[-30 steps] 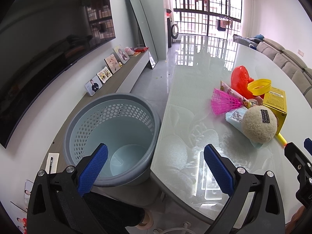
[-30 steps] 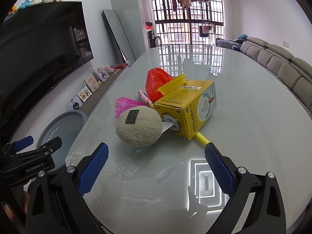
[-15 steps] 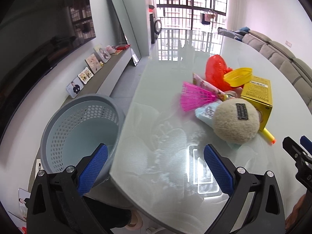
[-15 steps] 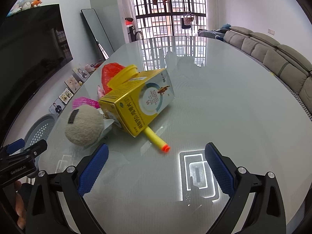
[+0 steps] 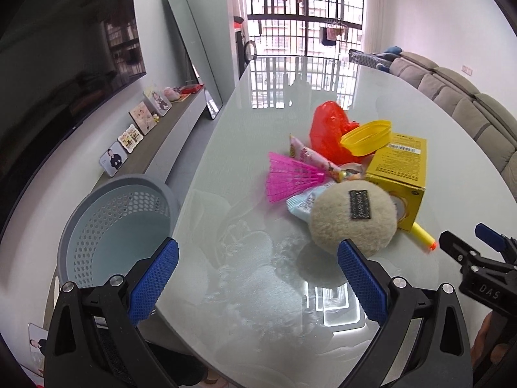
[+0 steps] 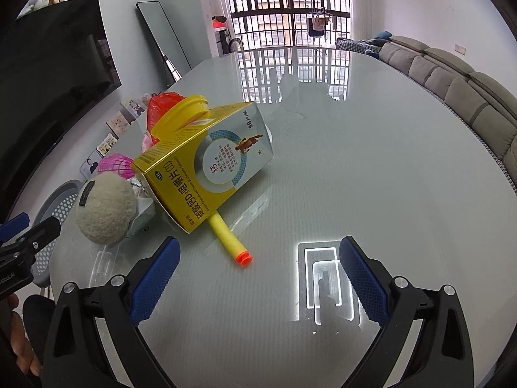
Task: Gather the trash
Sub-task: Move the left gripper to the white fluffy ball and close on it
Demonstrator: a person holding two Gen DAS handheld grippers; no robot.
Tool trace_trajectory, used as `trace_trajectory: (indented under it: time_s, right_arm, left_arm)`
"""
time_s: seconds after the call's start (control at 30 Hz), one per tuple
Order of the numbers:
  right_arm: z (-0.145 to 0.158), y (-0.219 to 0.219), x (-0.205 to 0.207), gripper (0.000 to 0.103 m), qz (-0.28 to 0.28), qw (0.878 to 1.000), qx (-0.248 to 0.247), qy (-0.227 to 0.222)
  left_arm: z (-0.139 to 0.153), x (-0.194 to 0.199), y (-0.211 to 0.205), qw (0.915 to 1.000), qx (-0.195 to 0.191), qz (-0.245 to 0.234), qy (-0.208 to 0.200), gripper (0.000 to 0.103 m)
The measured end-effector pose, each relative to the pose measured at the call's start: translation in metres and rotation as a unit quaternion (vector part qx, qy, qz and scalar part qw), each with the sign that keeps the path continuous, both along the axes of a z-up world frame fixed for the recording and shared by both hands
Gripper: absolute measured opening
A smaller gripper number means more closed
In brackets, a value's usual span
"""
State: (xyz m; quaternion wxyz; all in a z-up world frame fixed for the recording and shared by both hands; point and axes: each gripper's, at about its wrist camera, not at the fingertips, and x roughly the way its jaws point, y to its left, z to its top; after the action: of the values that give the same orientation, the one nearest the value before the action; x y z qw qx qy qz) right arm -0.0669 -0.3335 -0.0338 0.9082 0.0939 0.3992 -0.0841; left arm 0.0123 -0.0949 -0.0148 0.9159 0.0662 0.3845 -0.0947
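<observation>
Hovering above the glossy pale glass tabletop (image 6: 371, 168), both tools are spread wide and empty: the left hand-held gripper (image 5: 258, 274) is aimed just short of the fuzzy beige ball (image 5: 352, 220), the right hand-held gripper (image 6: 258, 274) just short of the yellow foam dart (image 6: 227, 241). The dart's tail is tucked under the yellow cardboard box (image 6: 206, 165). A low, square closure across the dart's exposed shaft is advised, followed by transfer to the grey perforated plastic basket (image 5: 113, 226) beside the tabletop's edge.
</observation>
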Motion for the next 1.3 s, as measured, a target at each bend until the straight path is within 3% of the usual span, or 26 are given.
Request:
trace_trajectory:
  time_s: [0.33, 0.8, 0.9, 0.97, 1.3]
  right_arm:
    - [-0.007, -0.022, -0.019, 0.095, -0.032, 0.999, 0.005, -0.003]
    - [-0.01, -0.033, -0.026, 0.095, -0.035, 0.999, 0.028, -0.012]
    - [-0.009, -0.032, -0.027, 0.095, -0.036, 0.999, 0.027, -0.016]
    - [-0.01, -0.034, -0.025, 0.095, -0.037, 0.999, 0.028, -0.018]
    - [-0.006, -0.028, -0.026, 0.095, -0.028, 0.999, 0.015, -0.021]
  left_arm:
    - [-0.009, 0.006, -0.042, 0.9979, -0.024, -0.058, 0.016, 0.097]
    - [-0.021, 0.019, -0.069, 0.9981, -0.01, -0.061, 0.007, 0.096]
    - [-0.023, 0.019, -0.071, 0.9976, -0.011, -0.067, 0.012, 0.088]
    - [-0.025, 0.019, -0.072, 0.9974, -0.009, -0.069, 0.019, 0.074]
    - [-0.016, 0.011, -0.063, 0.9974, -0.014, -0.07, 0.005, 0.069]
